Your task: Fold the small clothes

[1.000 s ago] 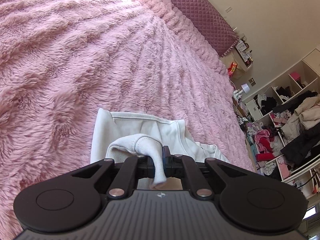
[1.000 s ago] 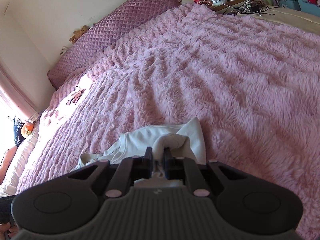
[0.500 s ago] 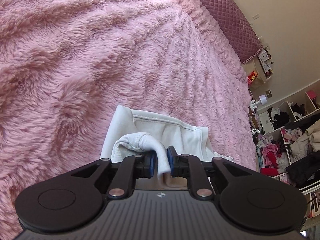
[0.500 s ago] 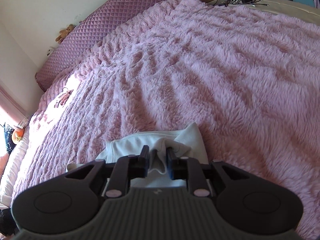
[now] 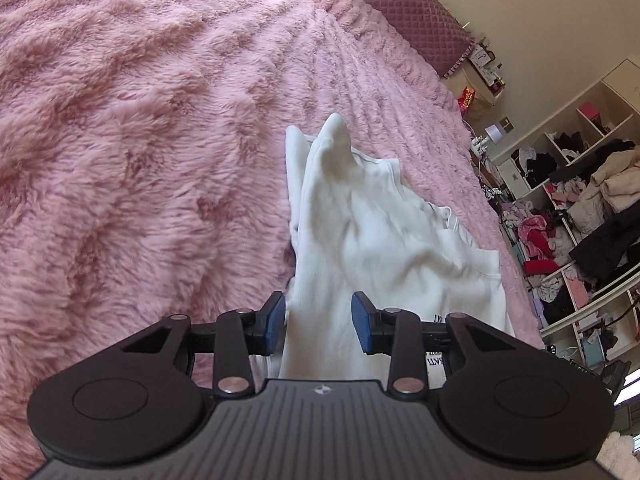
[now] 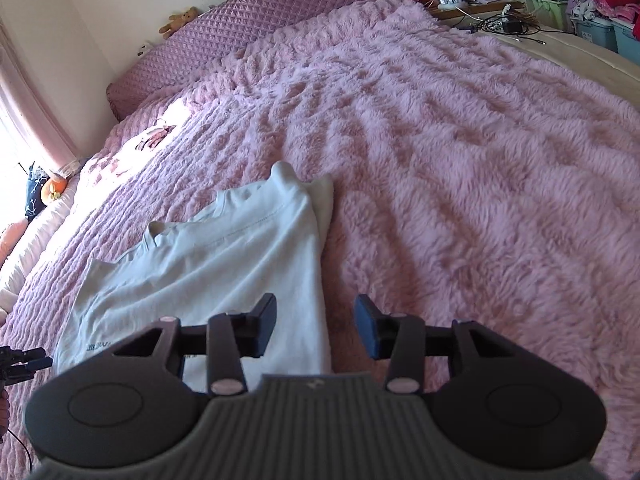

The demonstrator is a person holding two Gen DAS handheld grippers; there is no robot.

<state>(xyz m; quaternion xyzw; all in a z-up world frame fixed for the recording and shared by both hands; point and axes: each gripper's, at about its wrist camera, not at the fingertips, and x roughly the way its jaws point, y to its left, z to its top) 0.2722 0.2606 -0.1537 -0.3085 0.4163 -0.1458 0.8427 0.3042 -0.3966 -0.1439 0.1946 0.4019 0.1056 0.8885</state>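
We had the white top (image 5: 384,240) lying on the pink fleece blanket (image 5: 140,140), directly ahead of both claws and running away from us toward the quilted headboard (image 6: 248,28). Its long axis ran along the line our claws pointed, with a peaked fold at the far end.

Our left claw (image 5: 319,322) was opening, its blue pads (image 5: 275,320) standing apart with a band of cloth passing between them; the left pad looked to brush the cloth, but neither pad pressed on it. Our right claw (image 6: 316,326) was opening too, at a middling width, and the right edge of the top crossed the gap between its jaws, loose, with blanket showing beside it.

So the top lay between our two hands: the left claw sat over its left side, the right claw over its right edge, neither clearly nearer. We judged that the next fold would turn on that long axis, and a crosswise fold would need both hands to take the near hem together.
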